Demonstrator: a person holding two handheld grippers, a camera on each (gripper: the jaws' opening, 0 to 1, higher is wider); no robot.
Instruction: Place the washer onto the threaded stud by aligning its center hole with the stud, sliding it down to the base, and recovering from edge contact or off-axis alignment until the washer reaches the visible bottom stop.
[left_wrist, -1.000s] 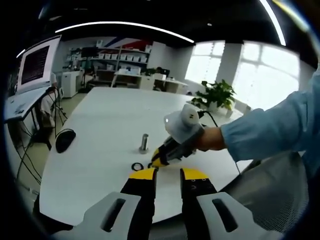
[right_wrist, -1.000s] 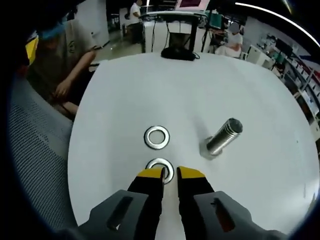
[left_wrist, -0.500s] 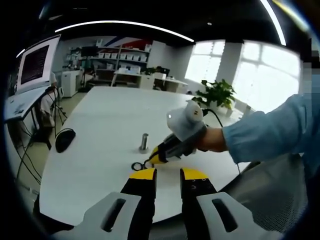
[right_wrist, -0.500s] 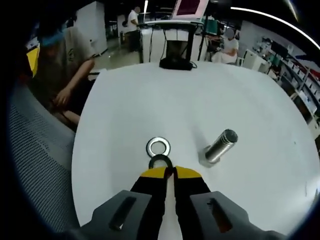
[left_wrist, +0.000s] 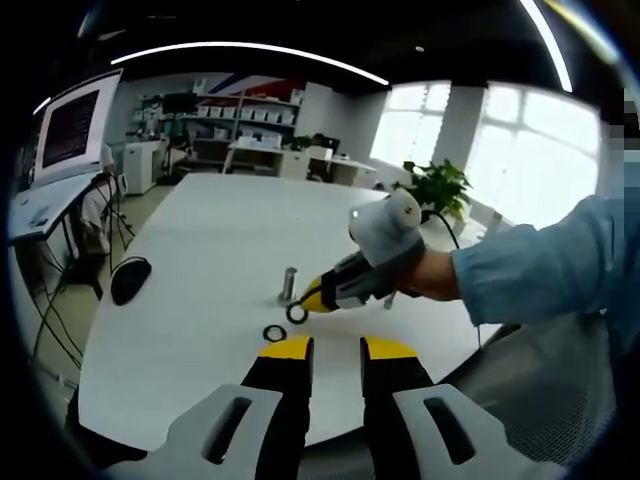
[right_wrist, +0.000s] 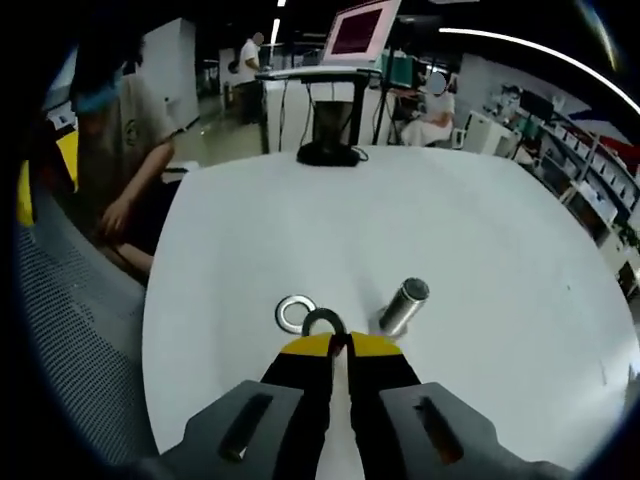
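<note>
Above the white table (right_wrist: 250, 230), right tongs (right_wrist: 338, 347) pinch a washer (right_wrist: 322, 322) near the stud (right_wrist: 402, 305), left tongs (left_wrist: 335, 349) gape idle; tilted, it could snag threads.

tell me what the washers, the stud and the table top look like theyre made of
Held washer, shut in the right gripper: looks like metal, dark grey against the light.
Washer lying on the table: bright silvery metal, likely steel, with a shiny ring face.
Threaded stud: grey metal with a dull sheen; its threads are too blurred to tell.
Table: smooth matte white top, perhaps laminate; hard to tell.
</note>
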